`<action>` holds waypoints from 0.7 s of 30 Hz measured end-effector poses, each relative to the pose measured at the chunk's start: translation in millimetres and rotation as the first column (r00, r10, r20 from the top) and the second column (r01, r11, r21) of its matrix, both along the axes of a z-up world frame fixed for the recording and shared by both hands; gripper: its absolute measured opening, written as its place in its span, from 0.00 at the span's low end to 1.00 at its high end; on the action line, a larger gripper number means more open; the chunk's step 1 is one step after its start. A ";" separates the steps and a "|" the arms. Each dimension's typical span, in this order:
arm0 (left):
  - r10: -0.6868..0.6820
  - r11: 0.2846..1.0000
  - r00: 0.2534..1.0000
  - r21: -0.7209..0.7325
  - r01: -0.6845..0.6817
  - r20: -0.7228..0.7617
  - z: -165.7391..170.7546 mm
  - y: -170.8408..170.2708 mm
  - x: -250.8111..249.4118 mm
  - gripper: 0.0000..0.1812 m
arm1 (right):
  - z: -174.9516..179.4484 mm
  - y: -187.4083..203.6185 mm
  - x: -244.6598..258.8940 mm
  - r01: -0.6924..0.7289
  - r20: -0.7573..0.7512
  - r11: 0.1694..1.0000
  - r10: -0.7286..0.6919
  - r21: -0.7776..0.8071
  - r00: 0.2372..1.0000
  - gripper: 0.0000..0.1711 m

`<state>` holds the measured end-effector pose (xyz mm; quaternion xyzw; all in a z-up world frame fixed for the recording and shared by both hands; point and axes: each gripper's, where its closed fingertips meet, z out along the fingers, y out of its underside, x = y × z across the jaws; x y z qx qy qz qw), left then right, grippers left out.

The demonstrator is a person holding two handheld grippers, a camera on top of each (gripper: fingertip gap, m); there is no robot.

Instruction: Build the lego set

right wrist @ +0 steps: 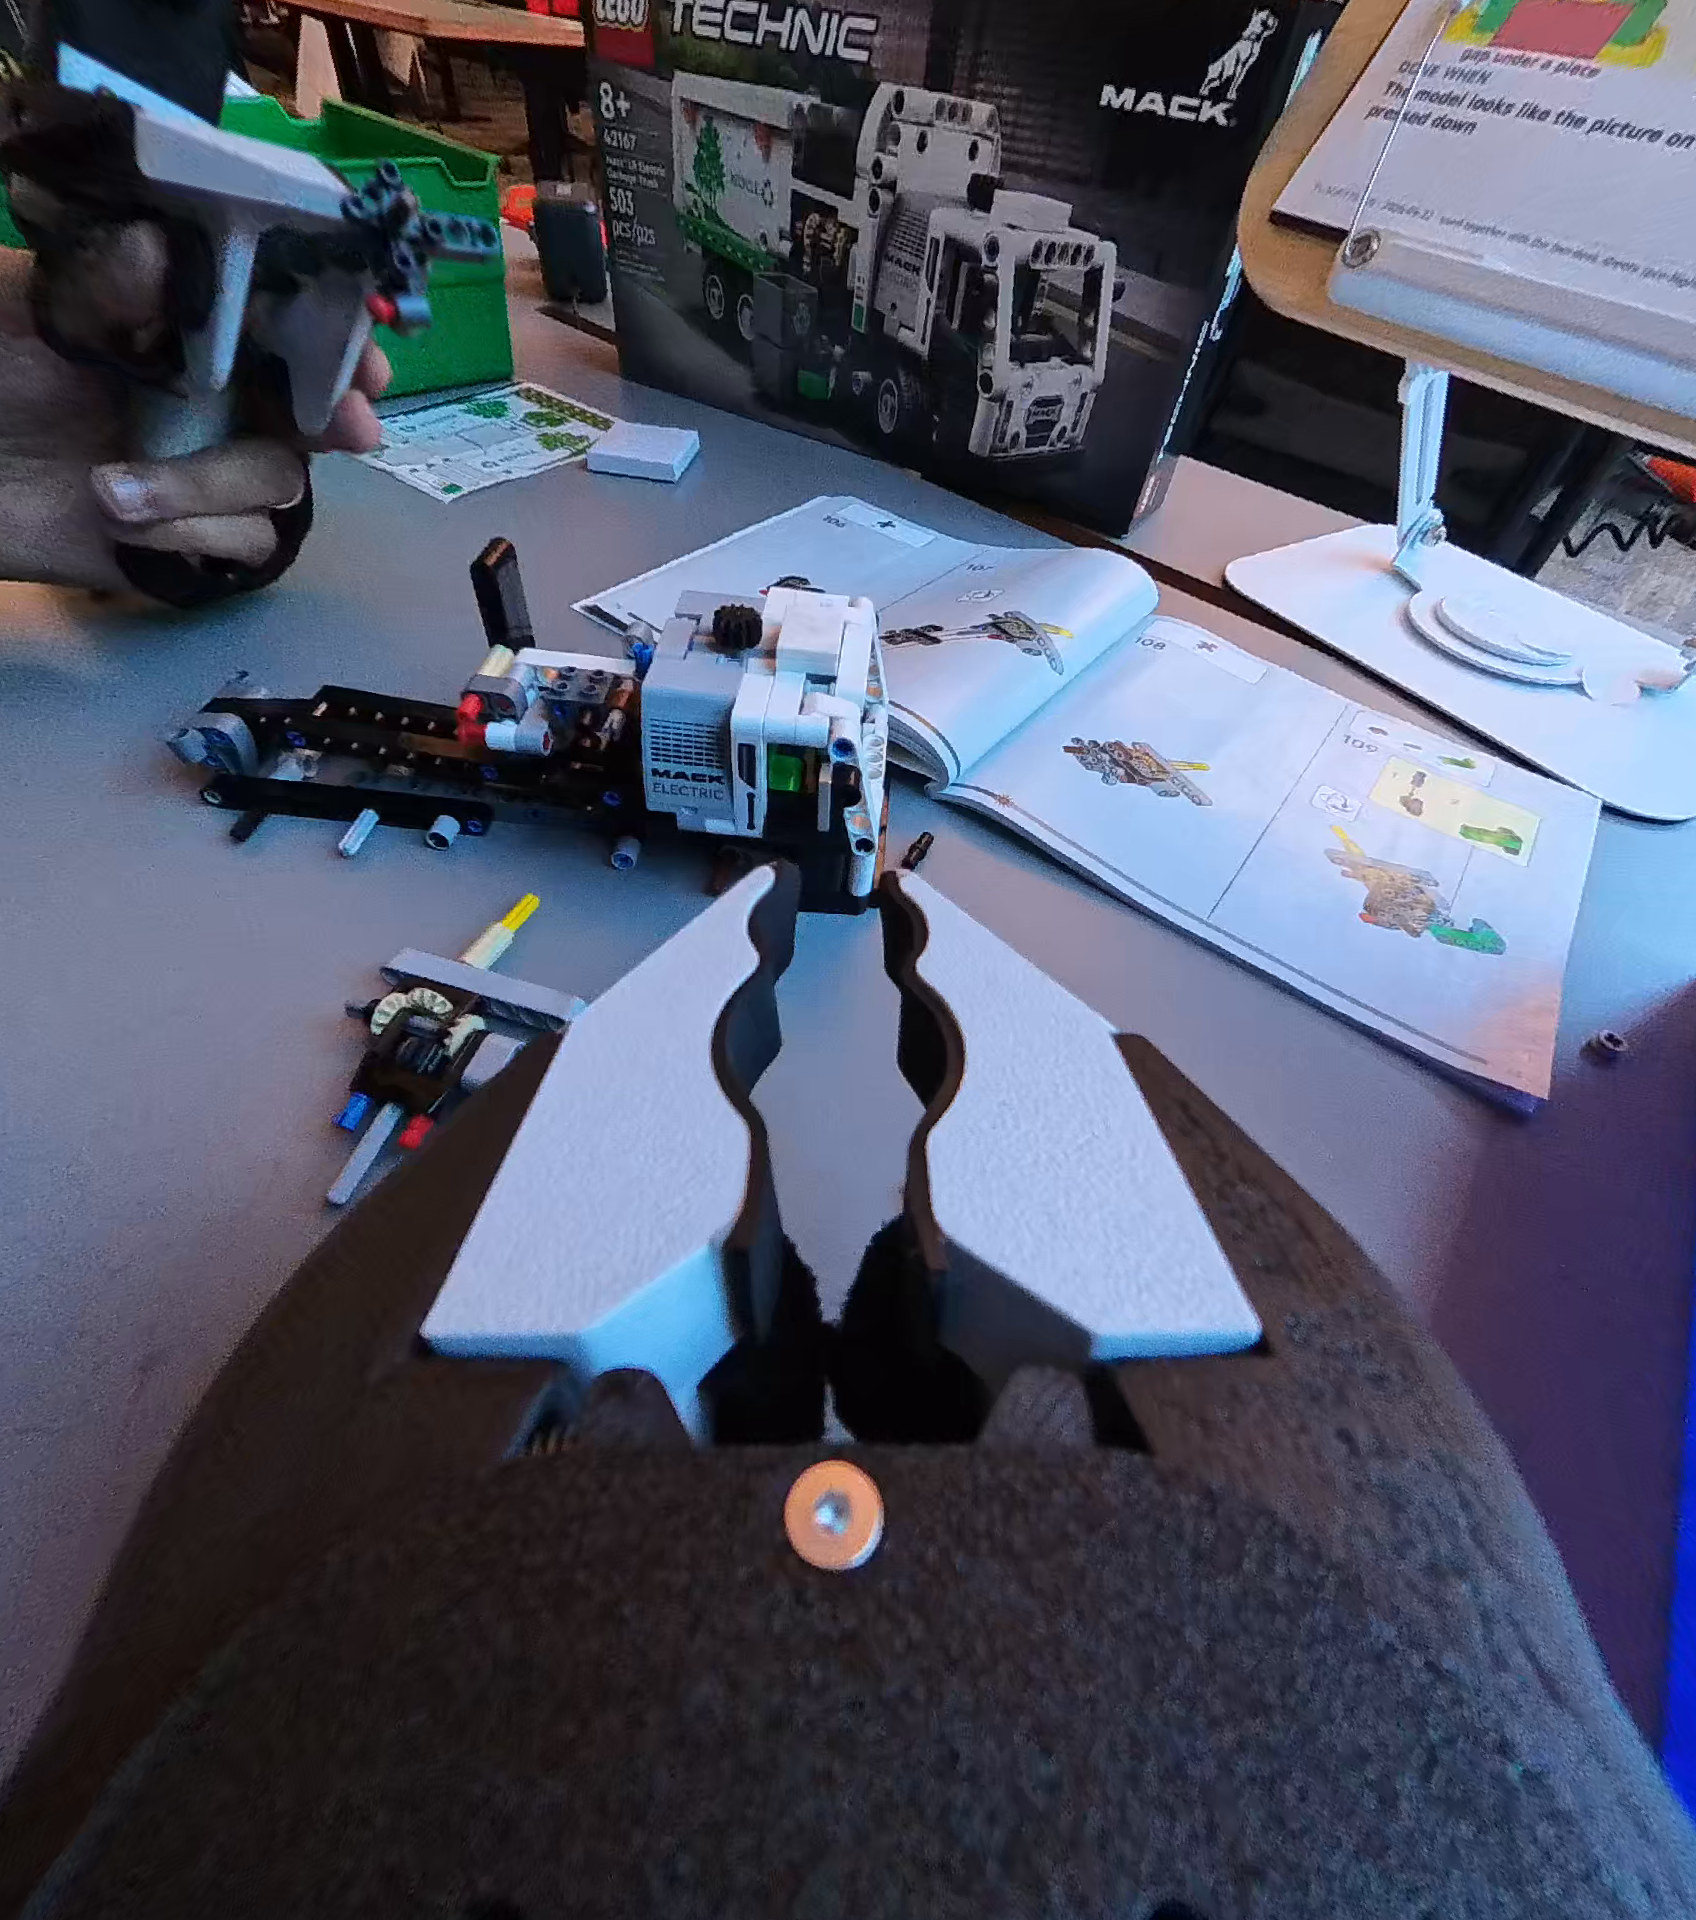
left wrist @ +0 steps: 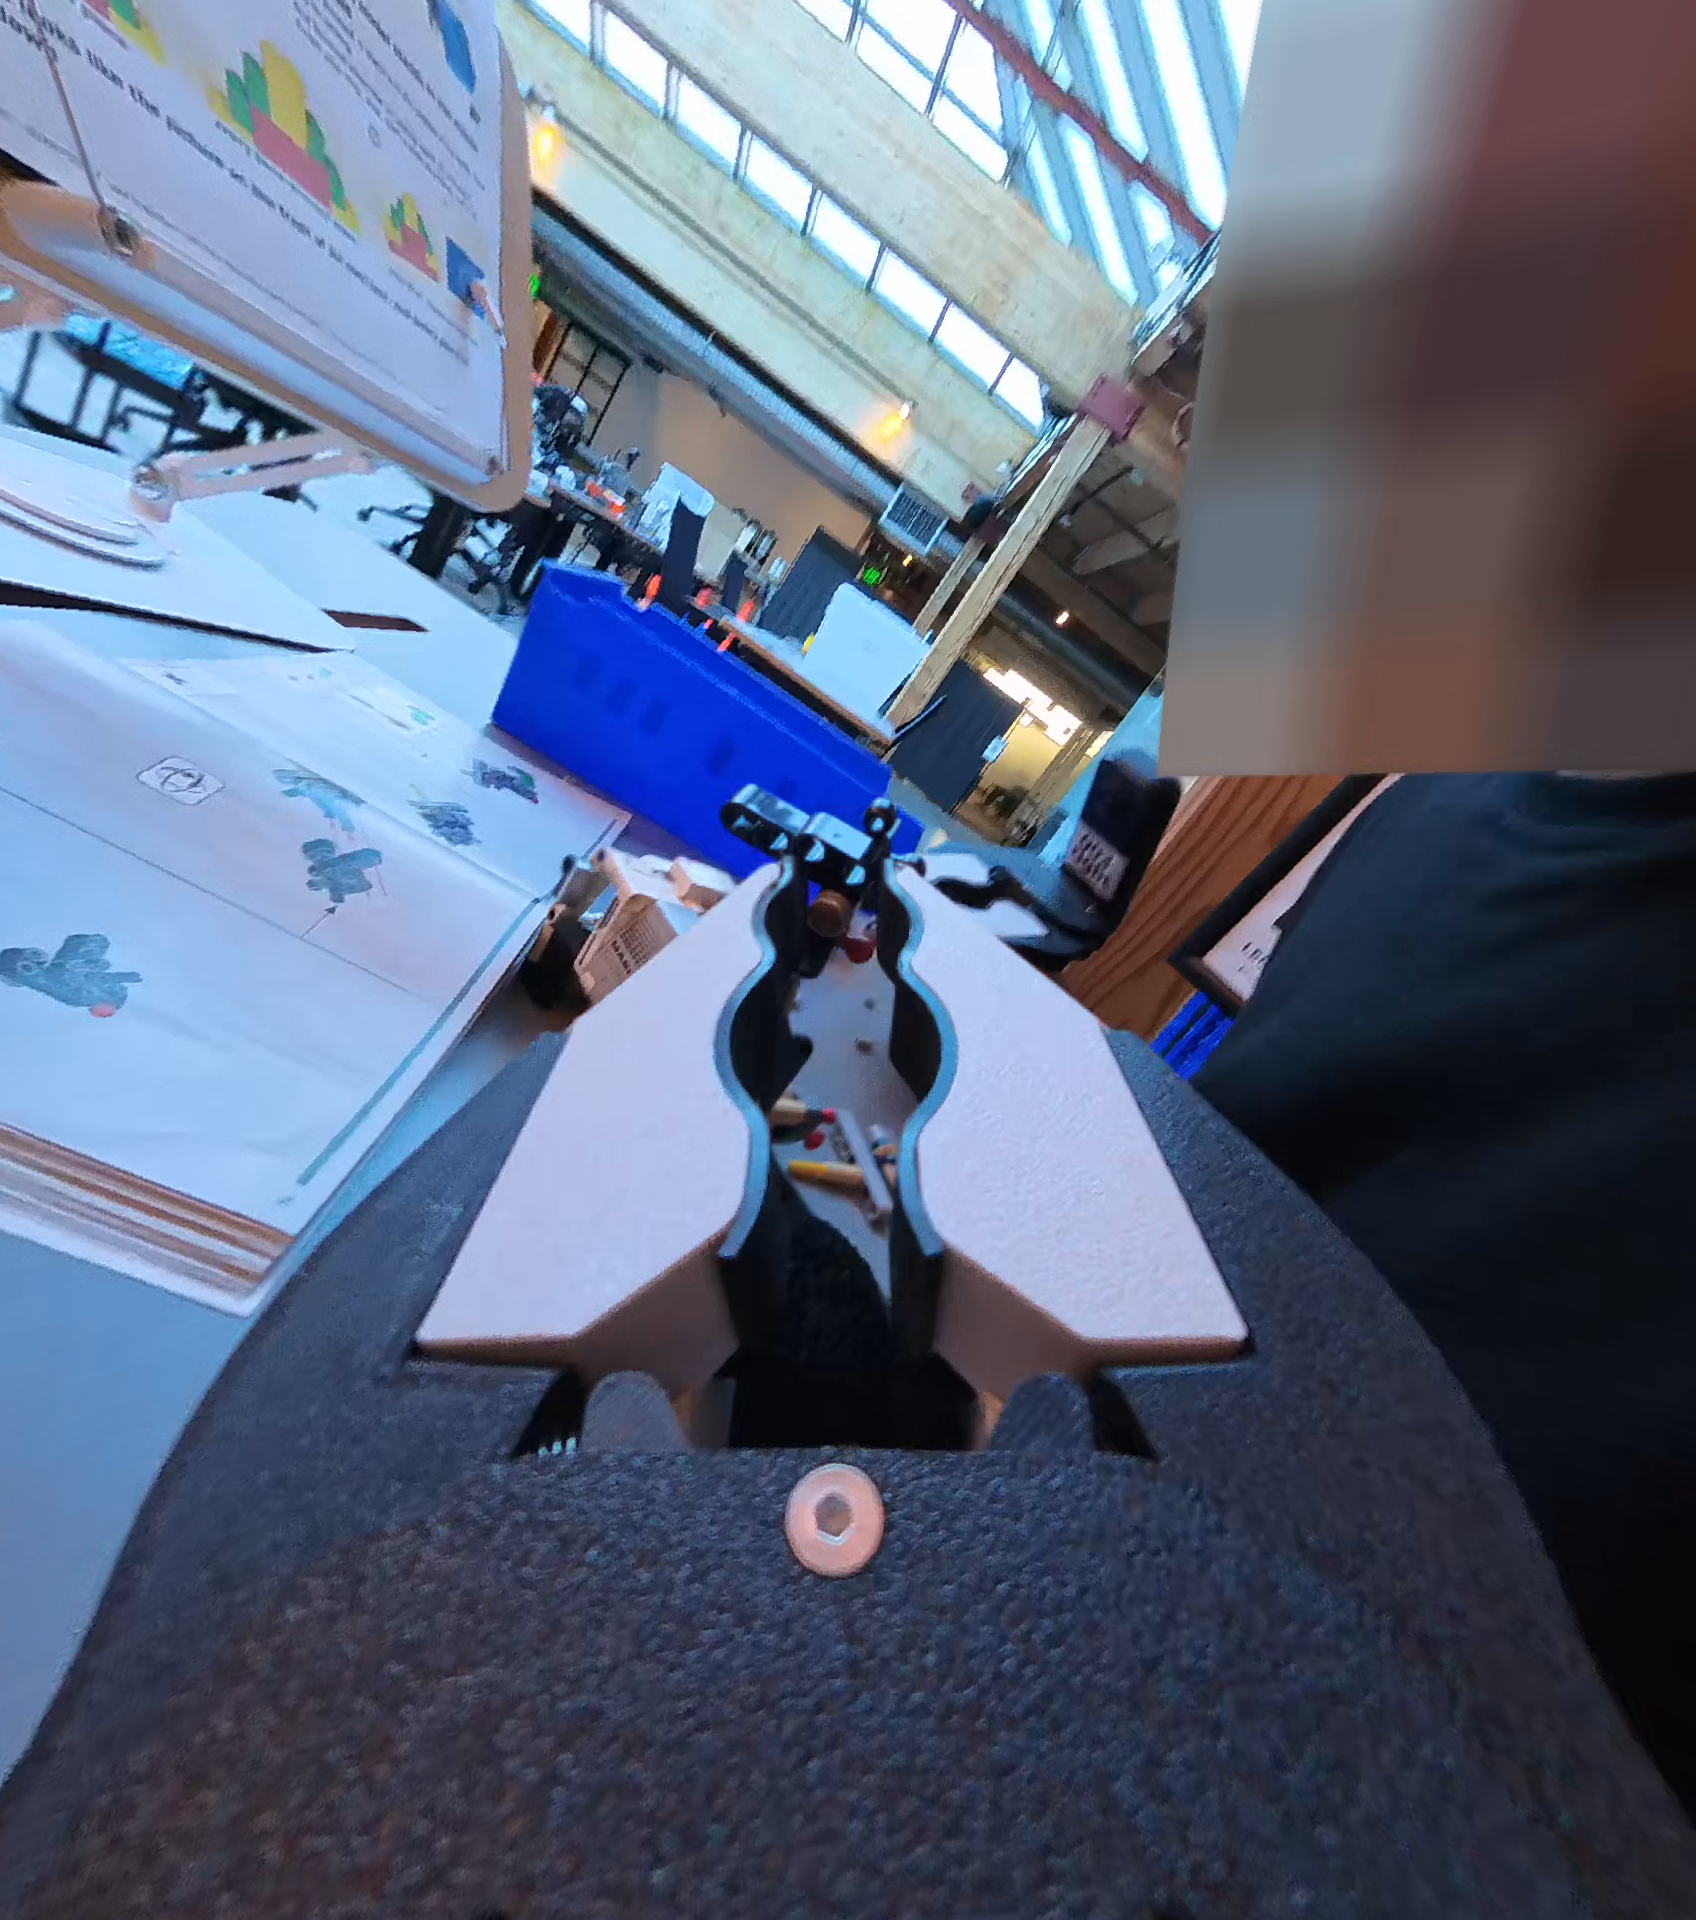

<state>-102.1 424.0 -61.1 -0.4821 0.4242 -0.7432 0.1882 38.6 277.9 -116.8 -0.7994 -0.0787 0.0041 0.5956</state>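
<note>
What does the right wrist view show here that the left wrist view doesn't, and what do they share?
Only the right wrist view shows the partly built truck on the grey table, the product box, a small loose sub-assembly, a green bin, and the open, empty right tongs.

Only the left wrist view shows the left tongs close up, shut on a small black piece, with a blue bin beyond.

Both show the open instruction booklet and the instruction board on its white stand; the right view also catches the left tongs farther off.
</note>
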 end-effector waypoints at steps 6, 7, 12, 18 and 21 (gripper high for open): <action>-0.002 0.990 0.997 -0.143 0.014 0.081 13.2 15.8 -10.0 0.05 | 1.9 -3.0 -1.2 -0.004 -0.026 1.000 0.004 0.014 1.000 0.09; 0.002 0.986 0.995 -0.164 0.013 0.095 15.4 19.2 -12.1 0.05 | 1.6 -3.0 -1.2 -0.004 -0.024 1.000 0.004 0.012 1.000 0.09; 0.003 0.958 0.986 -0.284 0.045 0.167 25.9 33.9 -22.5 0.05 | 0.1 -3.1 -1.1 -0.001 -0.013 1.000 0.001 0.006 1.000 0.09; -0.008 0.967 0.992 -0.253 0.039 0.125 19.4 28.9 -17.8 0.05 | -0.8 -1.4 -0.6 0.000 -0.012 1.000 0.000 -0.001 1.000 0.08; 0.007 0.982 0.998 -0.187 0.005 0.067 9.7 24.0 -9.4 0.05 | 2.6 0.8 4.0 0.024 -0.028 1.000 -0.024 0.010 0.999 0.08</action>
